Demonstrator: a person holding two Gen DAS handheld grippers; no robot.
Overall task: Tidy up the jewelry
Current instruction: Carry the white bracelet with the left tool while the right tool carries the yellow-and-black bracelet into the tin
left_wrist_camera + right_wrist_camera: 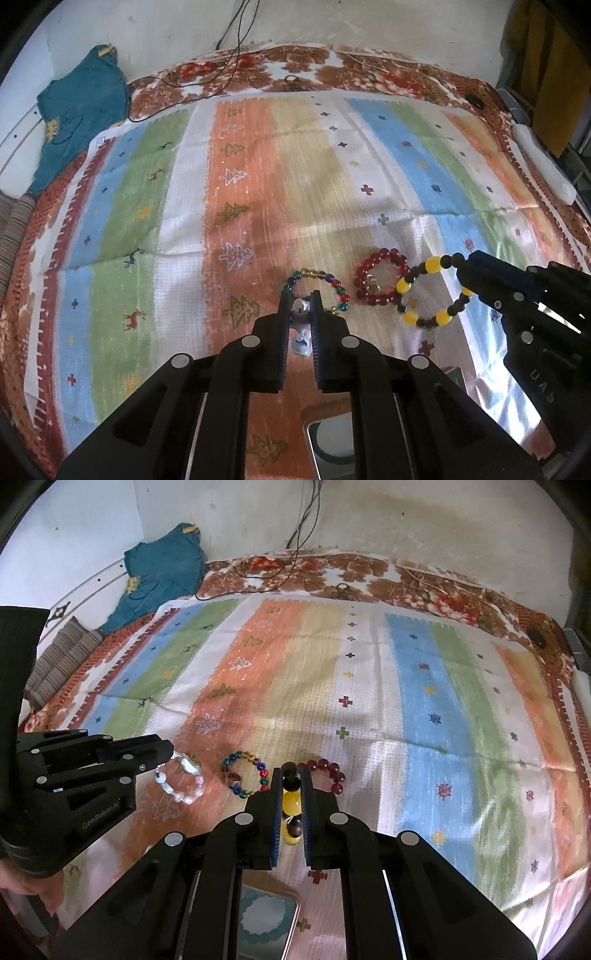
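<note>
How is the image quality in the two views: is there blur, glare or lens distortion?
Left wrist view: the striped cloth looks streaked by motion blur, there is bright glare at lower right, and the fisheye lens bends the bed's far edge. Right wrist view: the same curved distortion and dark corners, with glare at the lower left; the yellow and black bracelet in the right hand-held gripper is fairly sharp.

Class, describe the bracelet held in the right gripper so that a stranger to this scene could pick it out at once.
Start at the striped cloth with tree and cross motifs spread over the bed. Near its front edge are four beaded bracelets; the right gripper is shut on the rightmost. This yellow-and-black beaded bracelet alone mixes large yellow beads with small dark ones, beside the all-red beaded bracelet.
</note>
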